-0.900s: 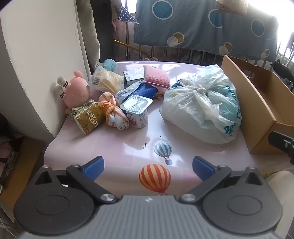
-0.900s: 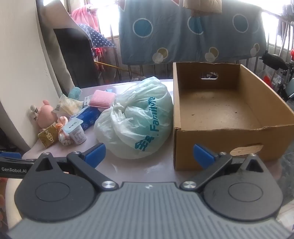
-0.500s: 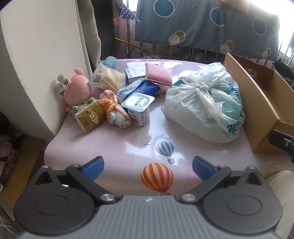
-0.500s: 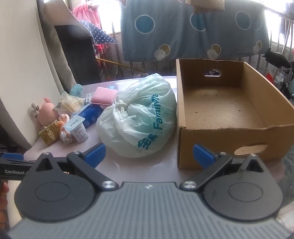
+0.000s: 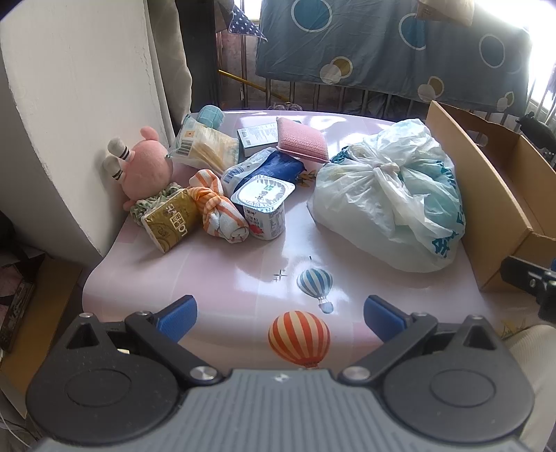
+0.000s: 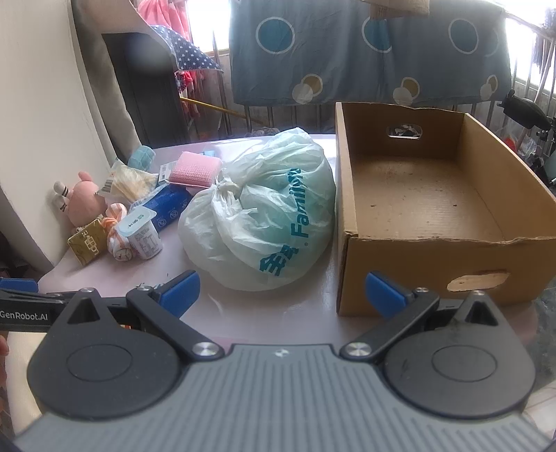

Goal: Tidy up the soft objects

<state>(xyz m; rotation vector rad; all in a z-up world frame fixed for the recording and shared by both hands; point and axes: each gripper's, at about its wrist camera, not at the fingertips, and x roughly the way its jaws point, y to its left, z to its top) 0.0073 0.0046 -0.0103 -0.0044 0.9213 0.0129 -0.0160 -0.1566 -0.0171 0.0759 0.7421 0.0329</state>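
Left gripper [image 5: 279, 318] spread wide, holding nothing, over glossy pink table [image 5: 222, 274]. Right gripper [image 6: 281, 293] likewise wide apart, touching nothing. Corrugated cardboard box [image 6: 431, 205] at right; crinkled knotted plastic bag [image 6: 264, 212] just beside it. Left cluster by wall: fuzzy pink plush [image 5: 146, 167], striped knotted cloth [image 5: 217, 208], foil-lidded yogurt cup [image 5: 264, 208].

A glossy pink bench [image 5: 222, 278] printed with hot-air balloons [image 5: 299, 339] stands against a cream wall [image 5: 76, 90], while behind it a blue sheet with circles [image 6: 368, 52] hangs over metal railings [image 5: 312, 95], with bright daylight flooding in from the windows [image 6: 208, 24].
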